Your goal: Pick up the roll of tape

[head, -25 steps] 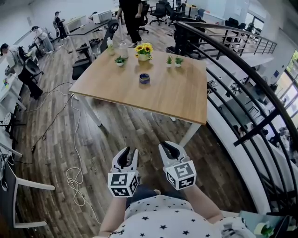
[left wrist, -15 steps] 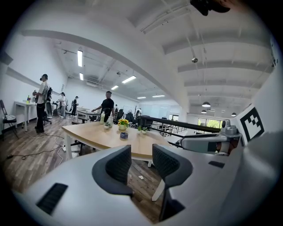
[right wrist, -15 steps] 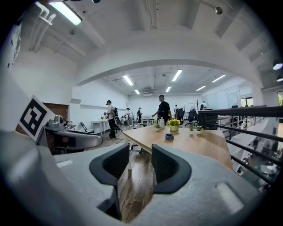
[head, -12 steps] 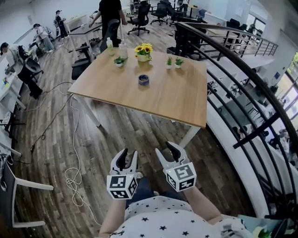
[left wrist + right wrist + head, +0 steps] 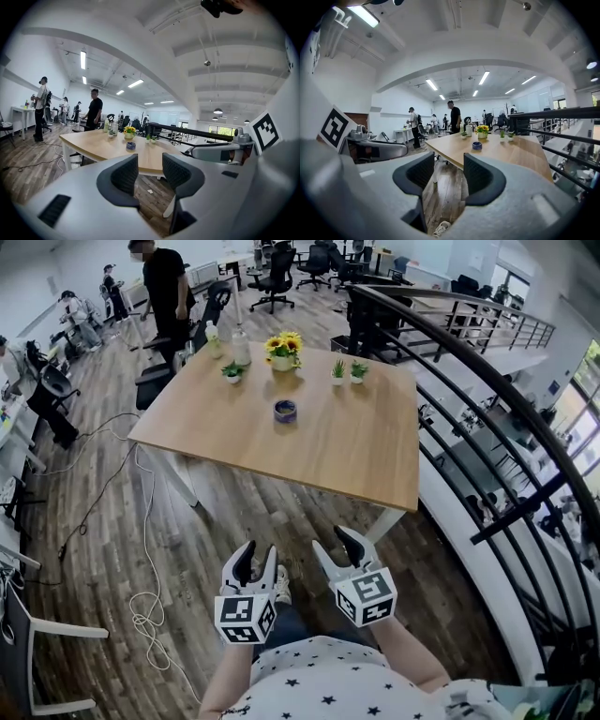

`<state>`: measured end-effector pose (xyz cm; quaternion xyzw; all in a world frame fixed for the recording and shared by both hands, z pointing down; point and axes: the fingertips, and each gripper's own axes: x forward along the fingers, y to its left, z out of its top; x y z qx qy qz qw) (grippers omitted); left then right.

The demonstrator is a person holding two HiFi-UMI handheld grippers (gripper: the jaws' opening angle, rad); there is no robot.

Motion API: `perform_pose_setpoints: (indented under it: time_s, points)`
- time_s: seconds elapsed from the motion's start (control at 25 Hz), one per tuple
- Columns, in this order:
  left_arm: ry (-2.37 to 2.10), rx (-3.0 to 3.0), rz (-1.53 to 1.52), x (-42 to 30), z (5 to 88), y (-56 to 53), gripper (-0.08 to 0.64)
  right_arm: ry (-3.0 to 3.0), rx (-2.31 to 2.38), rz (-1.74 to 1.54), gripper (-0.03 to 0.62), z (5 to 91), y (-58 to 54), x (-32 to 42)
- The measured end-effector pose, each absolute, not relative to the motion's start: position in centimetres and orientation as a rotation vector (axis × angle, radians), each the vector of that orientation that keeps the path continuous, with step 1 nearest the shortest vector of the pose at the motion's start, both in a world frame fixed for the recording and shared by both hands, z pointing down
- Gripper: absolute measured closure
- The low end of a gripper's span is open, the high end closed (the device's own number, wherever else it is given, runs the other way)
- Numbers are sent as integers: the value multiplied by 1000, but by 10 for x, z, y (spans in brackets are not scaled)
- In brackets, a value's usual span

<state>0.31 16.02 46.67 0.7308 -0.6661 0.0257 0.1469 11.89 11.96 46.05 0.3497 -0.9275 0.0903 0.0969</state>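
Both tools have spread their jaws since the earlier frames, and you have closed a little on the counter, while a person beyond its far end has walked to the left. Your left tool and right tool now stand wide apart in the jaws with nothing between them, only floorboards and the counter's near edge showing through each gap. You are in the approach step, and no contact is made yet. The roll of tape lies ahead of both tools and well apart from them, past the near edge on the bare wood, short of the sunflower pot. From the left tool it sits a touch left of the gap; from the right tool, a touch right of it. Your next move likely calls for carrying one tool forward over the near edge, lining its gap on the roll, then dropping around it. At this range the roll is too small to tell whether it lies flat or how thick its wall is, and your hands are hidden behind the marker cubes.
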Motion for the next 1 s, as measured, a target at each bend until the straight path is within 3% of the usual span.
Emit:
perform_pose_setpoints:
  time_s: [1.0]
  points:
    - [-1871,2128,80,-130,449,-71,403,-2730,1115,266,414,428,-111,-10]
